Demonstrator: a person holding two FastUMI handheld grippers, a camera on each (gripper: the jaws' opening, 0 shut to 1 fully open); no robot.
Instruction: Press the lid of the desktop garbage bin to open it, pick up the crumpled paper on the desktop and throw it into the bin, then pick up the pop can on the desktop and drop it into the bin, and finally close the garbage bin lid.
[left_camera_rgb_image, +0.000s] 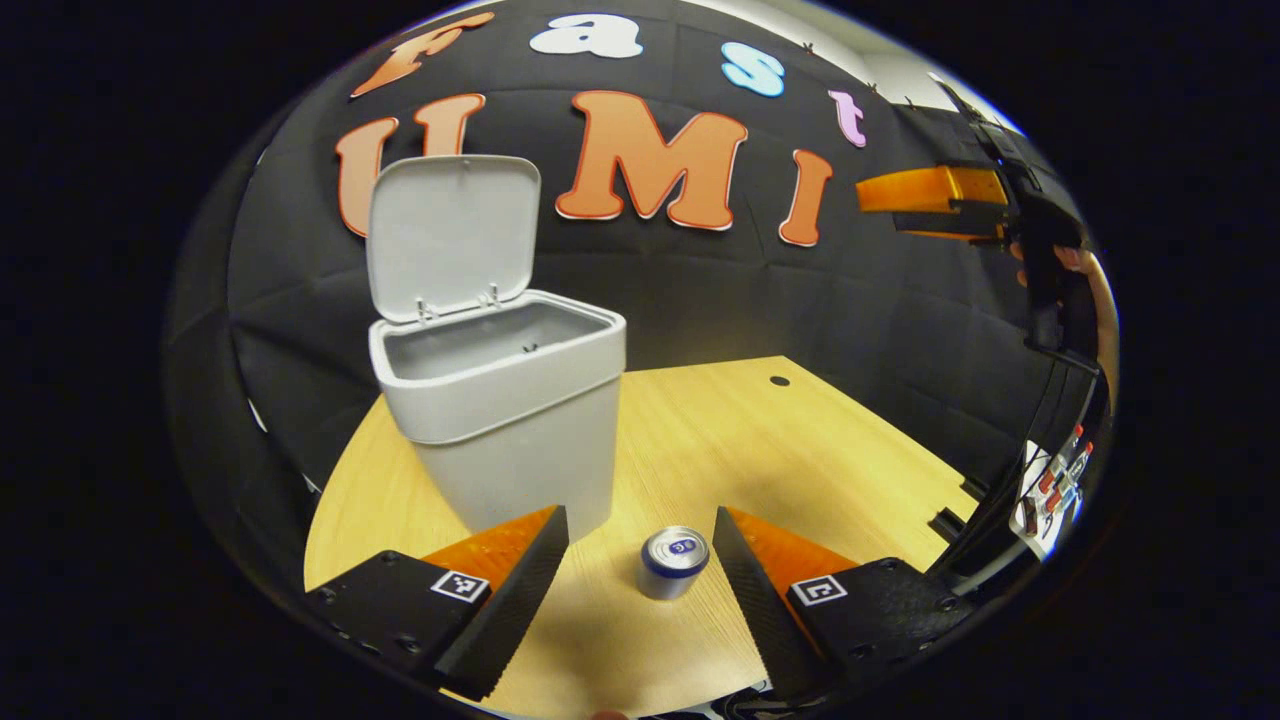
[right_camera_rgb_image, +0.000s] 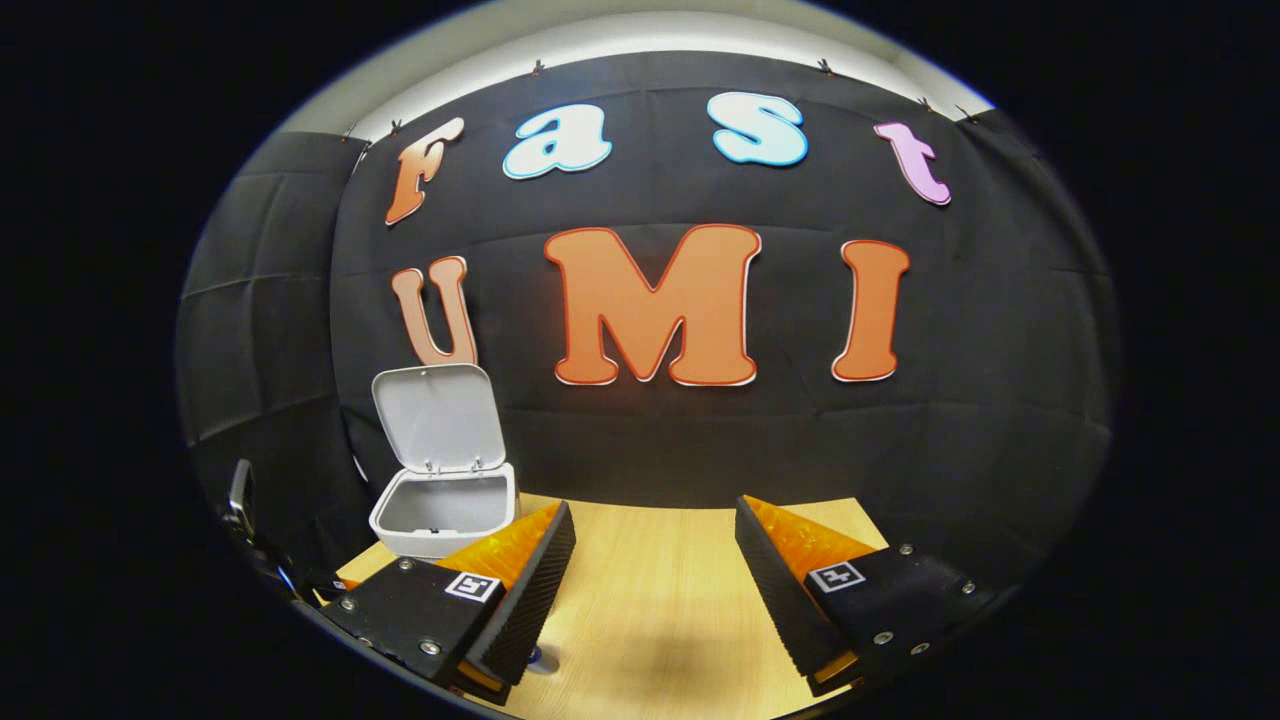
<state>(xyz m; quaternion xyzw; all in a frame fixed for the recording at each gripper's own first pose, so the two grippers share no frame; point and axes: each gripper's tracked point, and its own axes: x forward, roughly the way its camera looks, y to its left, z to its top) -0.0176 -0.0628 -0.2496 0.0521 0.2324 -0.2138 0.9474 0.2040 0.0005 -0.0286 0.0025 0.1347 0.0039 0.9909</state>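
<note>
One can (left_camera_rgb_image: 673, 562) stands upright just right of the bin (left_camera_rgb_image: 510, 420), between the left gripper (left_camera_rgb_image: 640, 560)'s spread, untouching fingers. Bin lid (left_camera_rgb_image: 452, 235) is up; bare table (left_camera_rgb_image: 800, 450) lies right of the bin. Right gripper (right_camera_rgb_image: 655, 580) gapes empty.

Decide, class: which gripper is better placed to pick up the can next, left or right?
Left. In the left gripper view the can stands upright between the open left gripper, beside the open bin. The right gripper is raised, facing the wall.

Left gripper view low, near bin (left_camera_rgb_image: 500, 400); right gripper view farther.
</note>
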